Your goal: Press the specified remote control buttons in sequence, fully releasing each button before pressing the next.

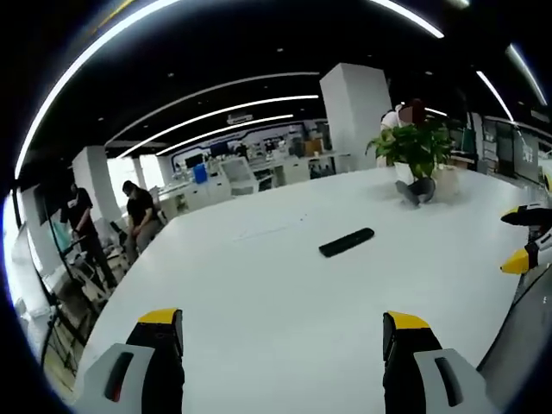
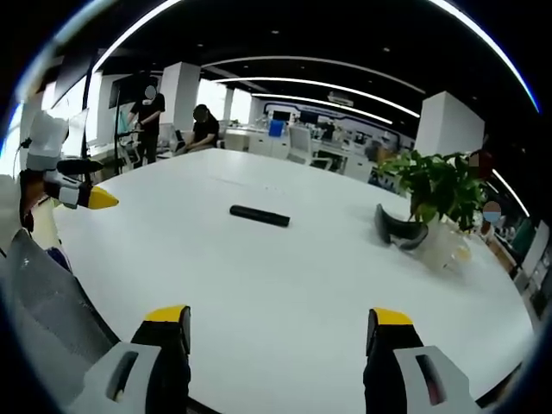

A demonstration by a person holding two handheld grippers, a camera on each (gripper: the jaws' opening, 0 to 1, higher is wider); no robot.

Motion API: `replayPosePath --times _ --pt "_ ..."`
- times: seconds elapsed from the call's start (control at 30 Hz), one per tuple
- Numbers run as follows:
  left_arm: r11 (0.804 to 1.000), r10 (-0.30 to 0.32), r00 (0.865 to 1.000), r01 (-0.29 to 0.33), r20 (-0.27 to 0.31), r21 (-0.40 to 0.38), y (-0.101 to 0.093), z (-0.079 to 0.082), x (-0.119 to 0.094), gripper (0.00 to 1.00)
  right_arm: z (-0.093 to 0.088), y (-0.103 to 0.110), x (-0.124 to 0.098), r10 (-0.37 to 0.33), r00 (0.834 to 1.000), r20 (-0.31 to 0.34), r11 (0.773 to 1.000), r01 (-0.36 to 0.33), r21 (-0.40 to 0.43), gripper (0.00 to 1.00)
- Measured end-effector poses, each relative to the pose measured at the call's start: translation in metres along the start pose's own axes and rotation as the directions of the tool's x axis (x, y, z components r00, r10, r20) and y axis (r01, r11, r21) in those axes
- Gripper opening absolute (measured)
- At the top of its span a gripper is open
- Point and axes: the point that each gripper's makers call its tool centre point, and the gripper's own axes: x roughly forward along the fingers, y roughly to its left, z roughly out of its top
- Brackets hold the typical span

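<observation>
In the left gripper view, the left gripper [image 1: 285,332] rises from the bottom edge with its two yellow-tipped jaws set wide apart and nothing between them; below them lies the bare white bench [image 1: 285,285]. Beyond the jaws, well apart from them and a little right of centre, the black remote control [image 1: 347,242] lies flat on the bench, its long side slanting up toward the right. At the right edge the right gripper [image 1: 528,237] reaches in, its yellow tips parted, clear of the remote control. Farther back a potted plant [image 1: 414,147] stands on the bench with a dark curved object [image 1: 418,191] resting at its base. Past the bench's far edge, two people in dark clothes [image 1: 138,216] are at the left among desks, and a white pillar [image 1: 358,112] stands behind.

In the right gripper view, the right gripper [image 2: 274,336] shows its own jaws wide apart and empty above the bench [image 2: 285,285]. The remote control [image 2: 260,216] lies ahead, out of reach of the tips, near the middle of the bench. The left gripper [image 2: 82,191] comes in from the left edge, off to the side of the remote control. To the right stand the potted plant [image 2: 440,185] and the dark curved object [image 2: 398,231].
</observation>
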Motion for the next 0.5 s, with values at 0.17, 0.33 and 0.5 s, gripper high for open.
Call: replayPosePath --times 0.17,0.33,0.5 --pt "0.999 -0.035 0.999 0.035 -0.002 0.034 -0.005 0.011 0.014 1.0 -0.001 0.0 0.0 0.0 1.0 -0.004 1.0 0.0 0.002 0.83" --pt "0.996 -0.06 0.998 0.059 0.0 0.071 -0.008 0.023 0.032 1.0 -0.002 0.0 0.001 0.004 1.0 -0.011 1.0 -0.004 0.006 0.82" --pt "0.992 -0.082 0.997 0.082 -0.009 0.096 -0.013 0.039 0.051 1.0 -0.003 0.001 0.001 0.006 1.0 -0.017 1.0 -0.006 0.004 0.81"
